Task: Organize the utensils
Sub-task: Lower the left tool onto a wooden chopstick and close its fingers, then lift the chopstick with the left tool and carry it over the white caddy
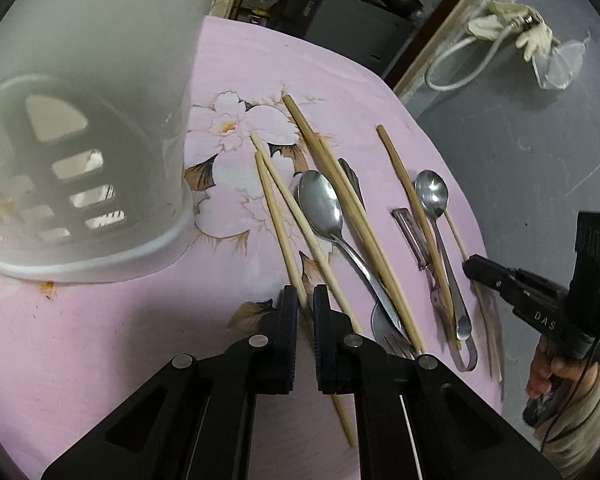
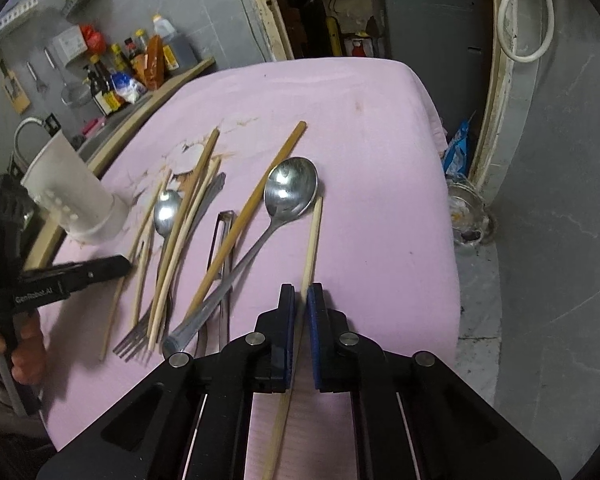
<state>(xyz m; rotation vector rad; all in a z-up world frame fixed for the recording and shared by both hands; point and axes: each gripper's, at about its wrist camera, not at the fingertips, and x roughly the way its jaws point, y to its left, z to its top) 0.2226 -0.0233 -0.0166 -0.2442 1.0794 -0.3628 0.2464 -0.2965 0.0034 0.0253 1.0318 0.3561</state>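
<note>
Pale, slender wooden chopstick (image 2: 312, 240) lying on pink cloth (image 2: 380, 140), right of a glossy steel spoon (image 2: 290, 190), pinched between blue-padded right gripper (image 2: 300, 292). Left gripper (image 1: 305, 296) clamped narrowly around another thin chopstick (image 1: 276, 216). White slotted plastic holder (image 1: 100, 160) standing upright nearby.

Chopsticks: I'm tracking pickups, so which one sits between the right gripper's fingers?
The pale chopstick lying alone right of the large spoon, between the right gripper fingers.
</note>
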